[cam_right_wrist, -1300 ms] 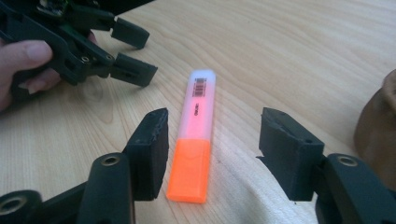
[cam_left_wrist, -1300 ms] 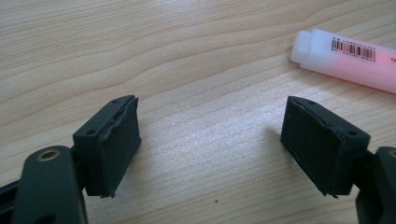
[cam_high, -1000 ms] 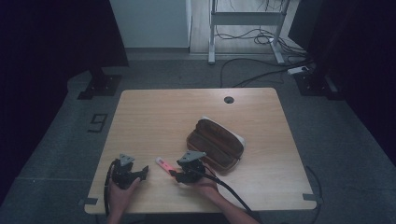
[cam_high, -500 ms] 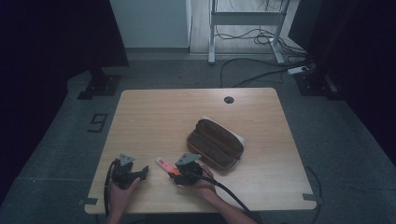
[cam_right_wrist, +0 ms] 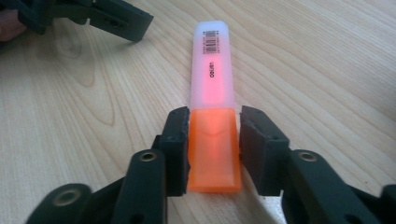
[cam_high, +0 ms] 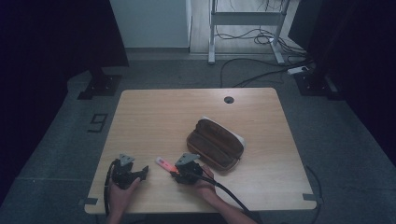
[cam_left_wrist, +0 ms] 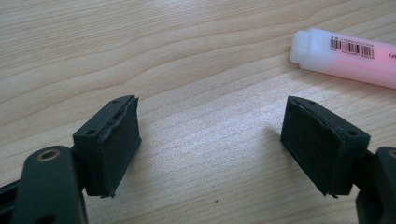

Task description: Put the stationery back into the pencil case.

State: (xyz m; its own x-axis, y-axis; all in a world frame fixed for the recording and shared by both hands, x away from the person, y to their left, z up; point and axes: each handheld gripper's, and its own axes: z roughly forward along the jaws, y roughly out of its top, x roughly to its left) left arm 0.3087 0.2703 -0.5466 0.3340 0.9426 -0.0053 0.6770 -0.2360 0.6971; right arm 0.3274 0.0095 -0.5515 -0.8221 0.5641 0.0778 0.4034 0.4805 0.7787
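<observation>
Wooden table: right gripper, low and level, has just closed onto the highlighter; left gripper gapes, released.

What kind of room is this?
Probably a lab or recording studio: a lone wooden table on grey carpet, dark curtains on both sides, and loose cables on the floor behind.
</observation>
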